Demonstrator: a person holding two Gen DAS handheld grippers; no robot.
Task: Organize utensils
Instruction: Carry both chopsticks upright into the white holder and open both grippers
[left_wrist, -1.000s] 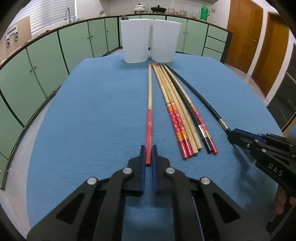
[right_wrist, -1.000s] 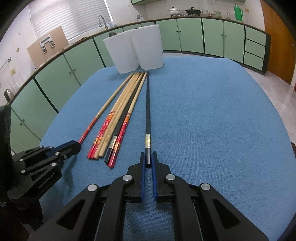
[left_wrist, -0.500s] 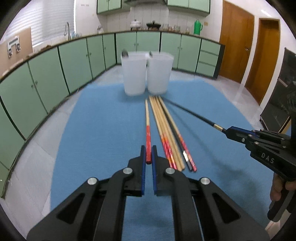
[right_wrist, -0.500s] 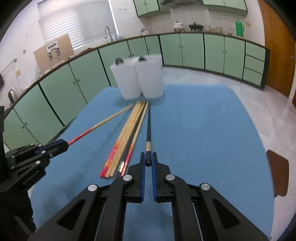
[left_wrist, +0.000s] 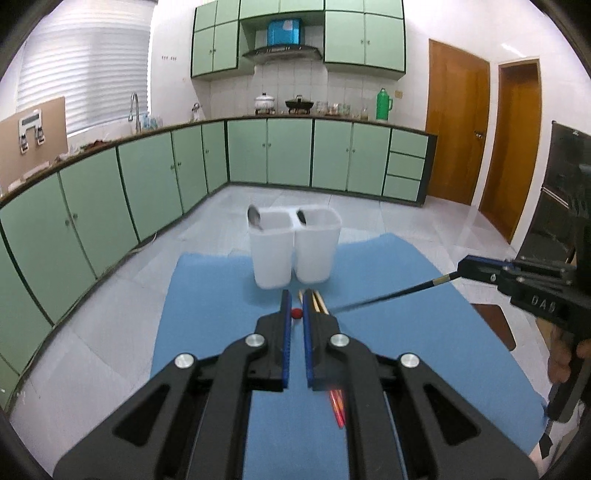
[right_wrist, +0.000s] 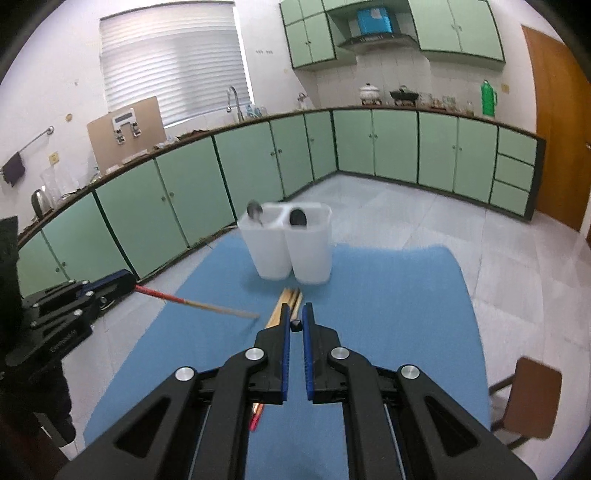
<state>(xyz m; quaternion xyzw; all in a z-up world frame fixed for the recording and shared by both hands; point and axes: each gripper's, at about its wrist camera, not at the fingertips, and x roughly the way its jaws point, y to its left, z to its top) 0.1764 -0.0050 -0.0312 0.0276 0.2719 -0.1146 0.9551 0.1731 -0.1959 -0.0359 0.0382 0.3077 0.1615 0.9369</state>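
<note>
My left gripper (left_wrist: 294, 308) is shut on the red end of a wooden chopstick (left_wrist: 296, 313), held well above the blue table (left_wrist: 207, 295). In the right wrist view that red-and-wood chopstick (right_wrist: 199, 304) slants down from the left gripper (right_wrist: 129, 282). My right gripper (right_wrist: 294, 321) is shut on the end of a black chopstick (right_wrist: 295, 325). From the left wrist camera, the black chopstick (left_wrist: 388, 293) juts from the right gripper (left_wrist: 461, 267). Several chopsticks (right_wrist: 290, 299) lie on the table before two white containers (right_wrist: 288, 251).
A spoon (left_wrist: 255, 216) stands in the left container and a dark utensil (left_wrist: 301, 217) in the right one. A brown chair (right_wrist: 532, 395) stands off the table's right side. Green cabinets line the far walls. A hand (left_wrist: 561, 365) holds the right gripper's handle.
Both grippers have risen high above the table, each lifting its chopstick off the mat. The containers and remaining chopsticks now appear smaller and farther below.
</note>
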